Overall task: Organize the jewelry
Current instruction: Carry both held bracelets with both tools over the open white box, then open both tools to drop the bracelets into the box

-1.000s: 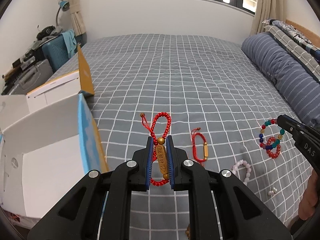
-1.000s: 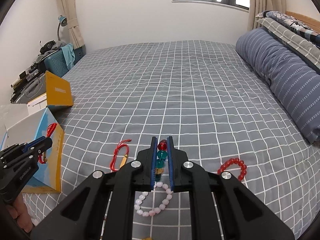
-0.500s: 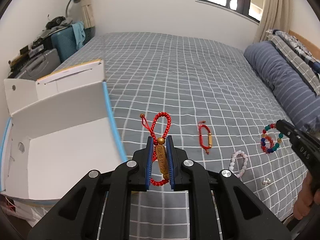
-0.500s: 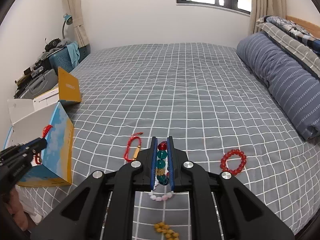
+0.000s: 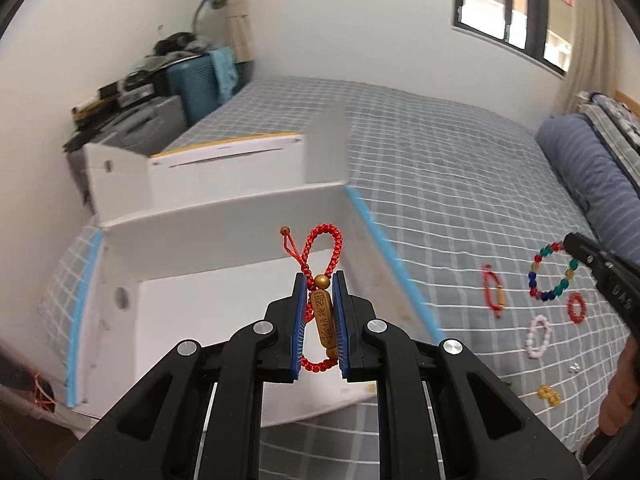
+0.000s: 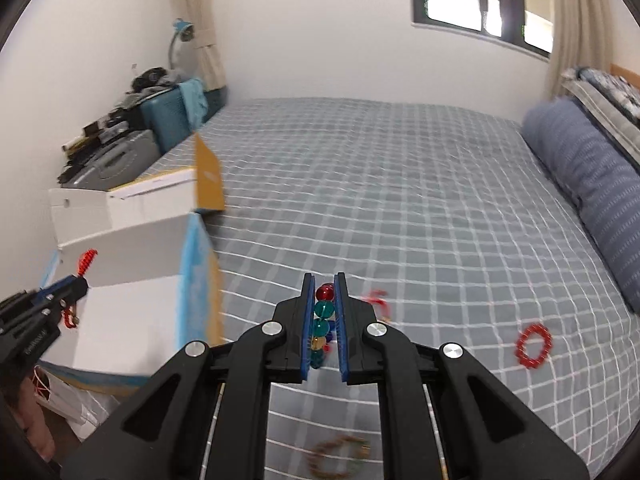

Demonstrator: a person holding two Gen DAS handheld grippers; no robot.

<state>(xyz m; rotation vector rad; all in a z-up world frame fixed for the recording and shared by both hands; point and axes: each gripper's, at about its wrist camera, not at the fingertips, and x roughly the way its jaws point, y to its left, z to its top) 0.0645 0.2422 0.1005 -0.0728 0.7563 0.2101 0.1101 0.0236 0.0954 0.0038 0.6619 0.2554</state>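
Red cord bracelet (image 5: 322,276), pinched in our left gripper (image 5: 320,280), is hanging over the white box (image 5: 224,216) at twelve o'clock while our right gripper (image 6: 324,284) is clamping the multicoloured bead bracelet (image 6: 322,320); releasing early risks missing the box.

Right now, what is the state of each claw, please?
Left claw: closed on the red cord bracelet with gold charm.
Right claw: closed on the multicoloured bead bracelet.

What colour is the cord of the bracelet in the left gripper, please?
Red, braided cord; clearest in the left wrist view.
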